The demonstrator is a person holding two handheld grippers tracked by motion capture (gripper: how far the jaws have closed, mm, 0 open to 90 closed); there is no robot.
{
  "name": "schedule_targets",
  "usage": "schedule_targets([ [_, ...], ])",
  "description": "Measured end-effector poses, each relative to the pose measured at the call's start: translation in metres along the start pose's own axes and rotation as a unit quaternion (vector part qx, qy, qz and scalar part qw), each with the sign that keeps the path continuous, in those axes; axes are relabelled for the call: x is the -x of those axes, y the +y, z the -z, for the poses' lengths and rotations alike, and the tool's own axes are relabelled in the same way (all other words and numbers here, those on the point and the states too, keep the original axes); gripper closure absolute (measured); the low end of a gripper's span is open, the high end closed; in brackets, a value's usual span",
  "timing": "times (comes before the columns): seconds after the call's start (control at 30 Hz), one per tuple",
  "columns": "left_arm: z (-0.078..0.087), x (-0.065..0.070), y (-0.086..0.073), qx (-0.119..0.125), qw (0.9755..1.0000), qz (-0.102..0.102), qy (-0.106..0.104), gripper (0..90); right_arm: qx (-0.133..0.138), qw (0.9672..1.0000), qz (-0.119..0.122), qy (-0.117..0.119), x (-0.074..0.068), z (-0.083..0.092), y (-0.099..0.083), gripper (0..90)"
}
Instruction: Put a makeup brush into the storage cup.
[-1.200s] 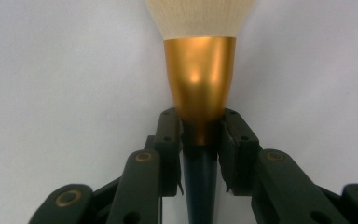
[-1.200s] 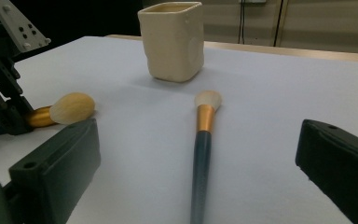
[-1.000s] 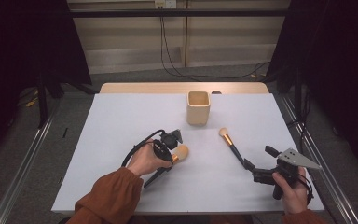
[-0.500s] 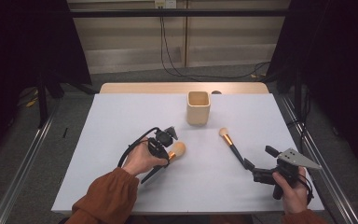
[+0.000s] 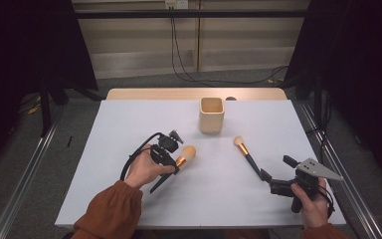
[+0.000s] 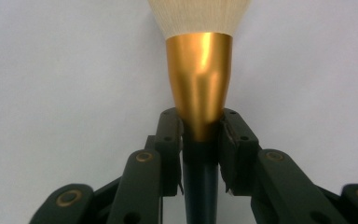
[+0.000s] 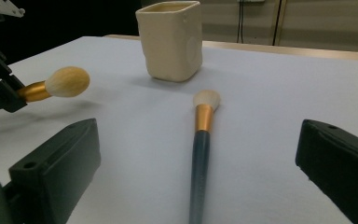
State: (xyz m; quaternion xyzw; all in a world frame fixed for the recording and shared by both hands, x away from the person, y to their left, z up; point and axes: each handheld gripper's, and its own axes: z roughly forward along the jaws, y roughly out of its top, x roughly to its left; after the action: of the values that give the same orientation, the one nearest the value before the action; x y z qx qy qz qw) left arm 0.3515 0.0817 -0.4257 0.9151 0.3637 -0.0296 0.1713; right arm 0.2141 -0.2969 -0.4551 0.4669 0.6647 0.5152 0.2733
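Fingers of our left gripper [image 6: 200,135] pinch a makeup brush [image 6: 199,88] right where its gold ferrule meets the dark handle, one finger on each side, and the pale bristles point away from us. In the high view we see that same left gripper [image 5: 171,154] at the left of the middle of the white surface [image 5: 104,134], with the fluffy head of the makeup brush [image 5: 186,155] poking out to the right and the dark handle slanting back toward our near side. From the right gripper view the head hangs clear of the surface, with a shadow beneath it.

Our right gripper [image 5: 268,177] sits at the near right with its fingers spread wide, nothing between the pads. Just beyond them a second makeup brush [image 7: 201,140] lies flat on the surface, handle toward us, bristles toward the far side; in the high view this second makeup brush [image 5: 246,154] runs diagonally.

Farther off, a cream square cup [image 5: 212,115] stands upright near the far middle, well apart from both brushes
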Motion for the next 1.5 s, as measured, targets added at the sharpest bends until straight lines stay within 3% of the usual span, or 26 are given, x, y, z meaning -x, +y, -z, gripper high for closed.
schedule_targets([
  [0.33, 0.008, -0.003, -0.008, 0.054, 0.9984, 0.006, -0.012, 71.5, 0.000, 1.0000, 0.000, 0.000, 0.000, 0.000, 0.000, 0.0],
  [0.37, 0.010, -0.004, -0.010, 0.068, 0.9975, 0.004, -0.015, 71.4, 0.000, 1.0000, 0.000, 0.000, 0.000, 0.000, 0.000, 0.0],
  [0.5, 0.012, -0.005, -0.011, 0.084, 0.9961, -0.005, -0.026, 71.4, 0.000, 1.0000, 0.000, 0.000, 0.000, 0.000, 0.000, 0.0],
  [0.67, 0.013, -0.005, -0.013, 0.107, 0.9939, -0.007, -0.025, 71.4, 0.001, 1.0000, -0.005, 0.000, -0.001, 0.000, 0.000, 0.0],
  [0.8, 0.014, -0.007, -0.015, 0.141, 0.9896, -0.007, -0.027, 71.4, 0.001, 1.0000, -0.005, 0.000, -0.001, 0.000, 0.000, 0.0],
  [0.87, 0.017, -0.008, -0.016, 0.164, 0.9861, -0.007, -0.025, 71.4, 0.002, 1.0000, -0.004, 0.000, -0.001, 0.000, 0.000, 0.0],
  [0.9, 0.017, -0.008, -0.016, 0.164, 0.9861, -0.007, -0.025, 71.5, 0.002, 1.0000, -0.004, 0.000, -0.001, 0.000, 0.000, 0.0],
  [1.07, 0.024, -0.010, -0.017, 0.194, 0.9808, 0.000, -0.022, 71.5, 0.002, 1.0000, -0.004, -0.001, 0.000, 0.000, 0.000, 0.0],
  [1.2, 0.028, -0.010, -0.018, 0.221, 0.9752, -0.002, -0.020, 71.5, 0.002, 1.0000, -0.004, -0.001, 0.000, 0.000, 0.000, 0.0],
  [1.27, 0.030, -0.010, -0.018, 0.238, 0.9710, -0.003, -0.020, 71.5, 0.002, 1.0000, -0.004, -0.001, 0.000, 0.000, 0.000, 0.0],
  [1.4, 0.034, -0.010, -0.017, 0.250, 0.9683, 0.000, -0.012, 71.5, 0.002, 1.0000, -0.004, -0.001, 0.000, 0.000, 0.000, 0.0],
  [1.5, 0.036, -0.012, -0.018, 0.271, 0.9625, 0.000, -0.008, 71.5, 0.002, 1.0000, -0.005, -0.001, 0.000, 0.000, 0.000, 0.0],
])
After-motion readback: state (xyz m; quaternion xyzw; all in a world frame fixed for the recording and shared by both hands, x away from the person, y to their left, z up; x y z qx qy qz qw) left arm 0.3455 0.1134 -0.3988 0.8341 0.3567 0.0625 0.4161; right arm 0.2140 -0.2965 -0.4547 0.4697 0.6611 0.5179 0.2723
